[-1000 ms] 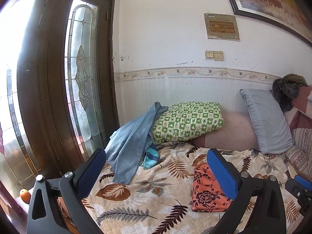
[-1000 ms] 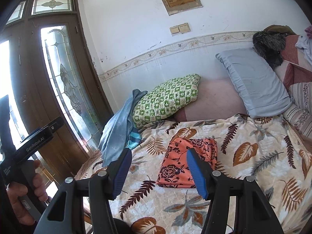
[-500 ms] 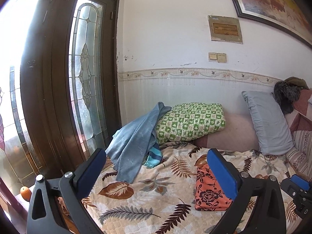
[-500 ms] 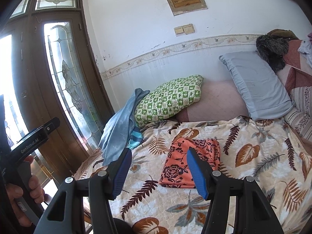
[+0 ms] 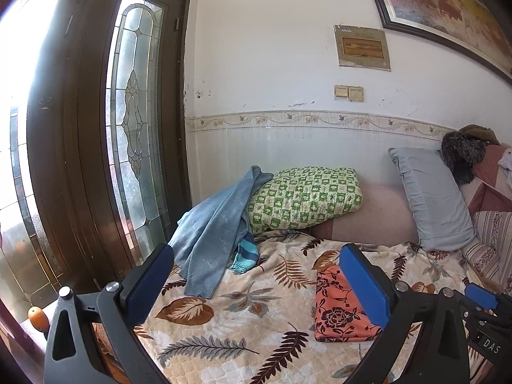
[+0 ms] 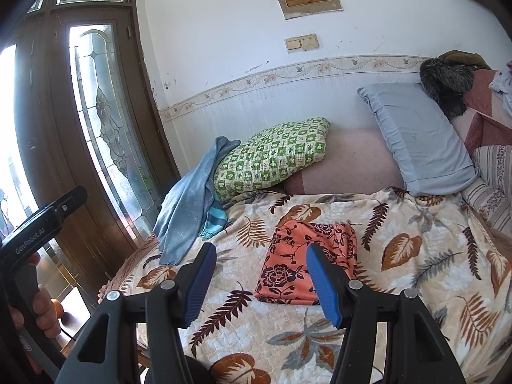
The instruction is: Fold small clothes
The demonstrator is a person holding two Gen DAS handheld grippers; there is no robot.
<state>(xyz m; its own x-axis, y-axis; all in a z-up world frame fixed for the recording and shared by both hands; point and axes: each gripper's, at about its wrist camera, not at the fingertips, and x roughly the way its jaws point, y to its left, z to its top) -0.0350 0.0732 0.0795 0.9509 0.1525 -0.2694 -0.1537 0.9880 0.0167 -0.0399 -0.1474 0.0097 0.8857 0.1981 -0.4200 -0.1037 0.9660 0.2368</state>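
On the leaf-patterned quilted bedspread [image 6: 416, 288] lay the folded orange floral-print cloth [image 6: 297, 265]; left gripper [image 5: 256, 284] and right gripper [image 6: 259, 281] hovered above the bed, fingers spread, holding nothing

You are working in a lived-in home, in a bedroom or sitting room. You are facing a bed under a leaf-print quilt [image 6: 416, 288], with a green checked pillow [image 6: 272, 156] and a grey pillow [image 6: 419, 137] leaning against the wall. A wooden door with leaded glass [image 5: 134, 134] and a framed painting [image 5: 441, 9] are completing the domestic look.
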